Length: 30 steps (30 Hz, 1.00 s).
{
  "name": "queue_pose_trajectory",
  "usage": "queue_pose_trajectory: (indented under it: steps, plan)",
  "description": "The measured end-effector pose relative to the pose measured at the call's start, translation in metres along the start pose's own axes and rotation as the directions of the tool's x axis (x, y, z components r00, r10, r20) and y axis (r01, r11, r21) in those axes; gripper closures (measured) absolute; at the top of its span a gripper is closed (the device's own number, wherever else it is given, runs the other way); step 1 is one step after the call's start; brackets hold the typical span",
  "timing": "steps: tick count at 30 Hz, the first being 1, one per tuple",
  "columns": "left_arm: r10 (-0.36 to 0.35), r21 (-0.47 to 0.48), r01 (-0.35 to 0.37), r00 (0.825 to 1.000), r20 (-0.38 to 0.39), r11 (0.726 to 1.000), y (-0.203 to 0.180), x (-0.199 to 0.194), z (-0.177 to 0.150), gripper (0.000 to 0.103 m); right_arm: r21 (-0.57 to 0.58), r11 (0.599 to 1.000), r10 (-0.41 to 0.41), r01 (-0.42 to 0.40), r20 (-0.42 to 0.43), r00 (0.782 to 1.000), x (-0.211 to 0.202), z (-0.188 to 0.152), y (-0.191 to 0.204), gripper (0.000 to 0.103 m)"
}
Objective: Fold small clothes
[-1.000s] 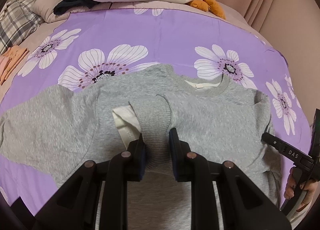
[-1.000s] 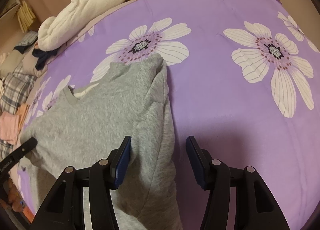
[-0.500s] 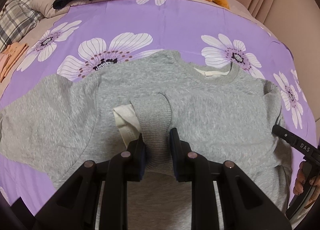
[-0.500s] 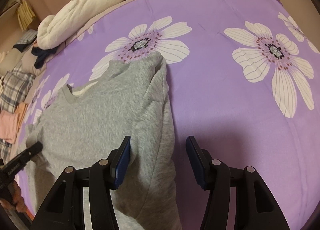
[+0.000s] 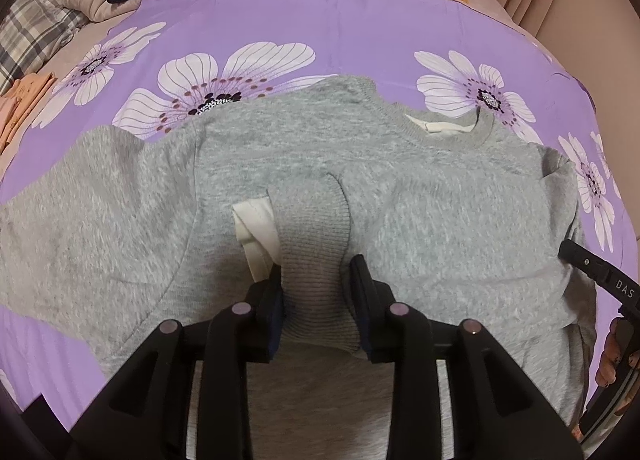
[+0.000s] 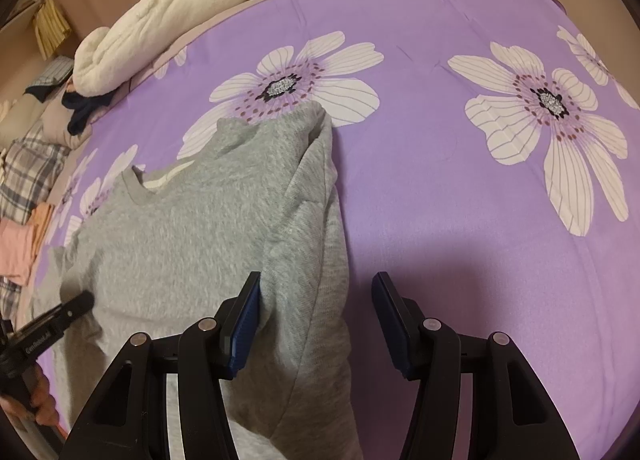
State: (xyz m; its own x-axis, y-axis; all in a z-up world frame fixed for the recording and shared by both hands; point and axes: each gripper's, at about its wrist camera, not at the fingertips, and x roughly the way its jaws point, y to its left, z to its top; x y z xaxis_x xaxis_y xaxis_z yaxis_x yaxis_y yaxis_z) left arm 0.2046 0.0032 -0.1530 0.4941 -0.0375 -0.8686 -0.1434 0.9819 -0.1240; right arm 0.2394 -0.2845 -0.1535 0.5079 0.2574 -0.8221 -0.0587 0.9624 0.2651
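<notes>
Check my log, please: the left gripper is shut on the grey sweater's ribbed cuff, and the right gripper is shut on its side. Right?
Not quite. The left gripper is shut on the cuff, but the right wrist view shows the right gripper open, with the sweater edge between its fingers.

My left gripper (image 5: 318,280) is matte black plastic, two angular arms with triangular cut-outs and round silver-pink screw heads along their tops; the fingers (image 5: 362,292) carry dark blue pads. My right gripper (image 6: 316,324) is built the same, its ribbed blue pads (image 6: 244,324) plainer to see. Its handle bears white letters, "DAS". At that handle I see bare skin of my right hand (image 5: 610,360), with dark-painted nails.
</notes>
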Motion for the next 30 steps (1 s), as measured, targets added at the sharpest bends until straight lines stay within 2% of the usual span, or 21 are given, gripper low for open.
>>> queue_pose_trajectory:
  steps: [18,30]
  plan:
    - [0.003,0.012,-0.003,1.000,0.006,1.000,0.0000,0.0077,-0.0037,0.064,-0.022,0.999,-0.028,0.028,-0.007,1.000,0.0029,0.0007,0.0017,0.046]
    - [-0.030,0.001,0.030,1.000,0.006,1.000,0.0037,0.0091,-0.0034,0.063,-0.055,0.995,-0.079,0.080,0.020,0.997,0.0070,-0.0050,0.0081,0.046]
